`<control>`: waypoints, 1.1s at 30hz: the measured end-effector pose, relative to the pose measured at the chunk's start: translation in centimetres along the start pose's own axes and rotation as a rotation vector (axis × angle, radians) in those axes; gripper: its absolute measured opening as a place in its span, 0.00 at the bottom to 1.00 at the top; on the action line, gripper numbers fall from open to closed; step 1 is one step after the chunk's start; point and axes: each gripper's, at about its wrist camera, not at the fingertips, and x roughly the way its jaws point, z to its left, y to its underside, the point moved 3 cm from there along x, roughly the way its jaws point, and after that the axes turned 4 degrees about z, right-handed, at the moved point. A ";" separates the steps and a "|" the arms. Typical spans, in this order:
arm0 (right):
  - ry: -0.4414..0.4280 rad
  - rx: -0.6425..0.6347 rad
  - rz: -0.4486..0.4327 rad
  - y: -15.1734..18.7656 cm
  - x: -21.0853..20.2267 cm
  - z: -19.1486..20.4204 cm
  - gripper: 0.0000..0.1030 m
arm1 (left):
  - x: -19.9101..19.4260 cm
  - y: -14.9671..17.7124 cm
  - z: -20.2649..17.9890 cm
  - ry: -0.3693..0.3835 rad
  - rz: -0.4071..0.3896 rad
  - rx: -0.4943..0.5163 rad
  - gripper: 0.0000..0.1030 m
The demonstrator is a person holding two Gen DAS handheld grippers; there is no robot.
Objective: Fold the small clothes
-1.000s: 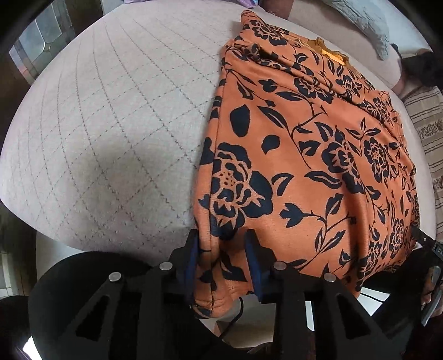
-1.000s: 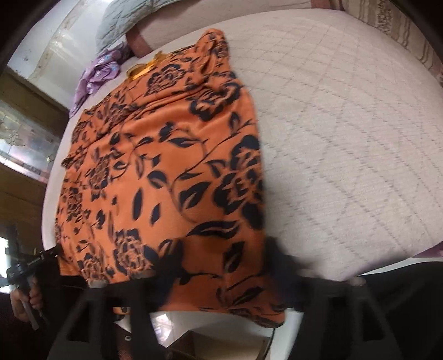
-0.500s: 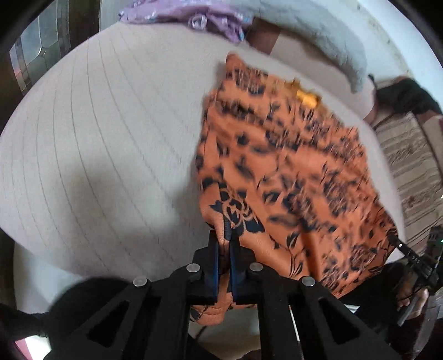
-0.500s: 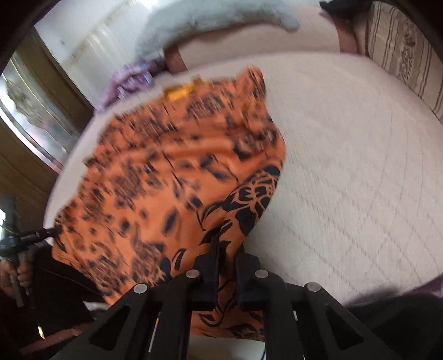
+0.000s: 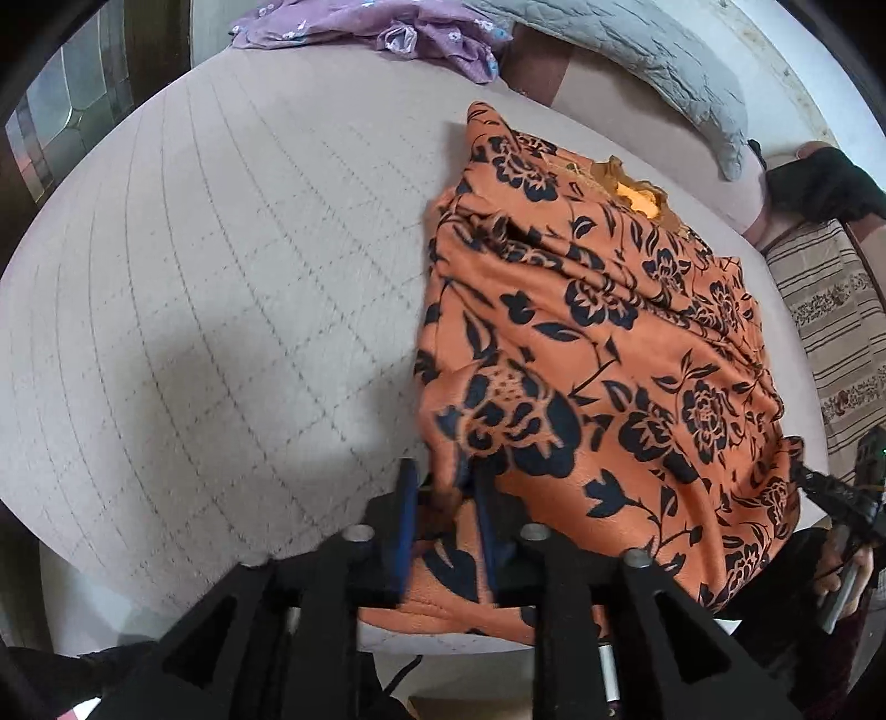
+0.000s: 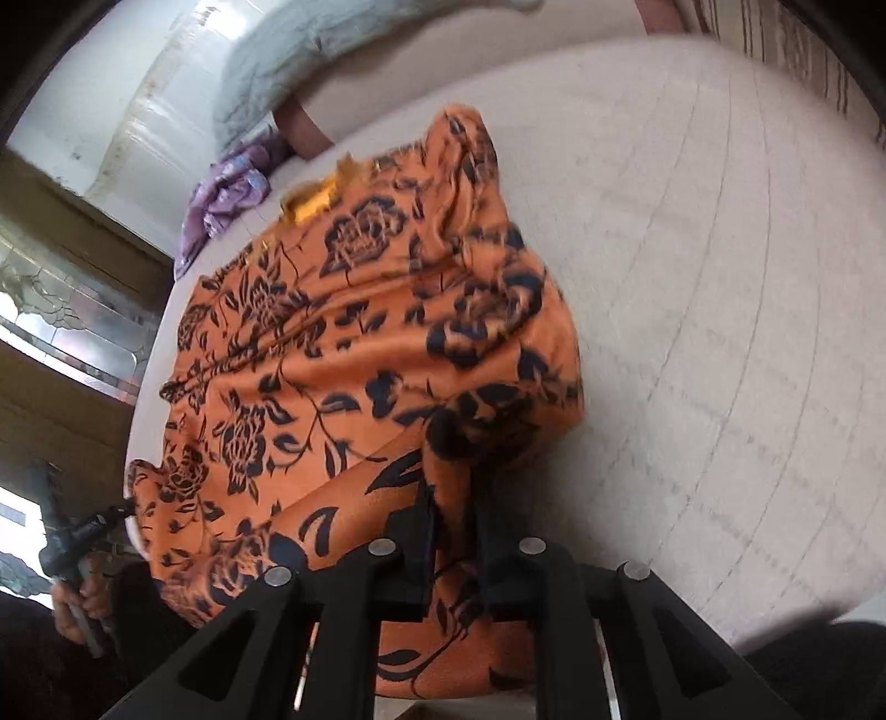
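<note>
Quilted beige bed (image 5: 221, 310) fills the scene, stitched in a diamond grid, and right ahead of both tools lies the orange floral garment (image 5: 598, 354), spread across the mattress with its near hem hanging over the edge toward the cameras. Left hand-held gripper (image 5: 443, 498) is clamped on that near hem at the garment's left corner, the cloth bunched up between the blue-lined fingers (image 5: 407, 526). Right hand-held gripper (image 6: 451, 526) is clenched on the cloth too, at the opposite near corner, fabric pinched and rising in a rumpled fold just ahead of it; this view is motion-blurred, so finer detail is lost.

Far beyond the left tool, a crumpled purple cloth (image 5: 387, 33) sits at the head of the bed, and off to its right a grey quilted pillow (image 5: 637, 61) leans along the back. Further right, a striped patterned fabric (image 5: 825, 310) runs beside the mattress, with a dark object (image 5: 819, 183) above it, too unclear to name. From the right wrist view, the purple cloth (image 6: 227, 194) shows up ahead and left, past the garment's yellow neckline (image 6: 315, 199), and a glass-panelled wooden cabinet (image 6: 66, 310) stands off to the left. Open quilt lies to the outside of each tool; only the garment's own folds crowd the fingers.
</note>
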 end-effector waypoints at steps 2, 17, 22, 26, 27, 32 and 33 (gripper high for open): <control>-0.024 0.013 -0.028 0.1 -0.9 -0.1 0.29 | -0.2 0.0 0.3 0.019 -0.001 -0.024 0.52; 0.039 -0.011 0.035 1.8 0.4 -0.6 0.78 | 0.4 0.8 1.4 0.191 0.059 -0.074 0.67; 0.018 -0.018 0.056 2.5 0.4 -0.3 0.78 | 0.1 1.2 0.1 0.214 0.058 0.006 0.62; 0.013 -0.038 0.075 3.2 0.6 0.0 0.78 | 0.8 1.6 -1.5 0.185 0.090 0.092 0.28; 0.015 -0.044 0.078 3.4 0.6 0.1 0.78 | 0.9 1.6 -1.7 0.181 0.092 0.106 0.23; 0.024 -0.048 0.079 3.6 0.7 0.1 0.75 | 0.6 1.9 -2.2 0.195 0.073 0.152 0.18; 0.028 -0.044 0.077 3.7 0.6 0.1 0.70 | 0.6 1.9 -2.2 0.199 0.073 0.145 0.21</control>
